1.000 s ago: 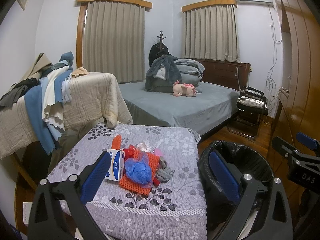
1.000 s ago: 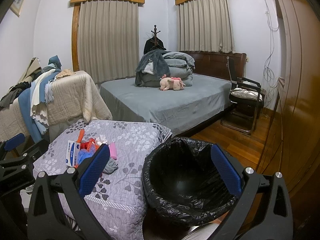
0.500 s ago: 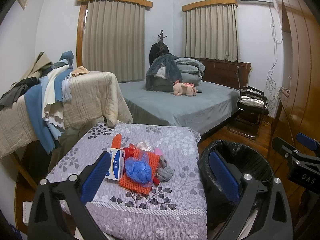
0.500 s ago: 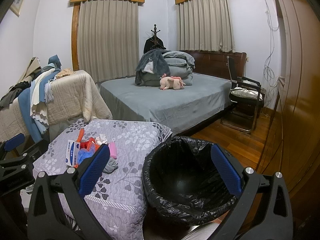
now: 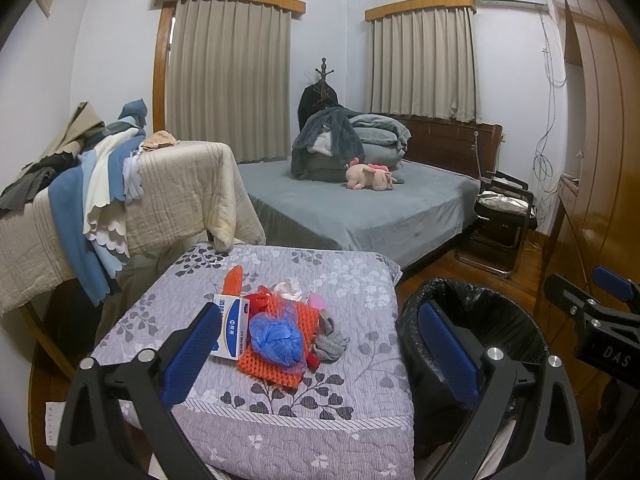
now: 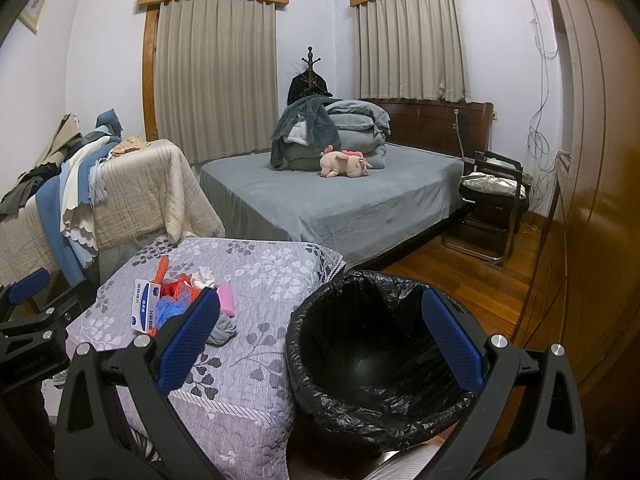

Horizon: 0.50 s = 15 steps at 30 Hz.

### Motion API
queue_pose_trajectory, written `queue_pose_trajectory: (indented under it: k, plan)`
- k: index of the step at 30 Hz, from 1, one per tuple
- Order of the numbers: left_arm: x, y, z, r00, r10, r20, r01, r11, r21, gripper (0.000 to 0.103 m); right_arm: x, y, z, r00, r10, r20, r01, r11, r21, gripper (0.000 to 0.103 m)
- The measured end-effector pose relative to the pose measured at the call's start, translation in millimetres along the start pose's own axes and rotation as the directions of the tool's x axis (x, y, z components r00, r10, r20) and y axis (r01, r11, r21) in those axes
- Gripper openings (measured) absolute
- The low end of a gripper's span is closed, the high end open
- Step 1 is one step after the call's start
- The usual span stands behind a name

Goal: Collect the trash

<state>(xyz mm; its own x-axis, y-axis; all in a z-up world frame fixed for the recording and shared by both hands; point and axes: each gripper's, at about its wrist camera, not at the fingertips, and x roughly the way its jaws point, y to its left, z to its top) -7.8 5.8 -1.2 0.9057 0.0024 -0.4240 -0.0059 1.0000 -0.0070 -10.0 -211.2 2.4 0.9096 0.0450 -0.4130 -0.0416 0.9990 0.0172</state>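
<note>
A heap of trash lies on a grey leaf-patterned quilted table (image 5: 352, 280): a white and blue box (image 5: 233, 326), a crumpled blue bag (image 5: 276, 334), orange netting (image 5: 276, 368), a grey rag (image 5: 330, 344), a pink piece (image 5: 316, 301) and a white wad (image 5: 289, 286). A bin lined with a black bag (image 6: 372, 336) stands right of the table. My left gripper (image 5: 320, 354) hovers open in front of the heap, with nothing between its fingers. My right gripper (image 6: 320, 338) hangs open above the bin's near rim, also holding nothing. The same box (image 6: 145, 306) shows in the right wrist view.
A grey bed (image 5: 360, 204) with folded bedding and a pink plush toy (image 5: 370, 176) stands behind the table. A rack draped with cloths (image 5: 120, 192) is at the left. A folding chair (image 5: 504, 216) and wooden wardrobe (image 5: 600, 160) line the right side.
</note>
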Motion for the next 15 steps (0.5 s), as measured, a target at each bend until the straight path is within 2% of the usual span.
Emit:
queue_pose_trajectory:
  k: [15]
  plan:
    - [-2.0,1.9,-2.1,1.000,0.000,-0.005,0.000,1.000,-0.004,0.097,5.0,3.3,-0.2,1.000,0.002,-0.008,-0.002,1.000,-0.001,0.098]
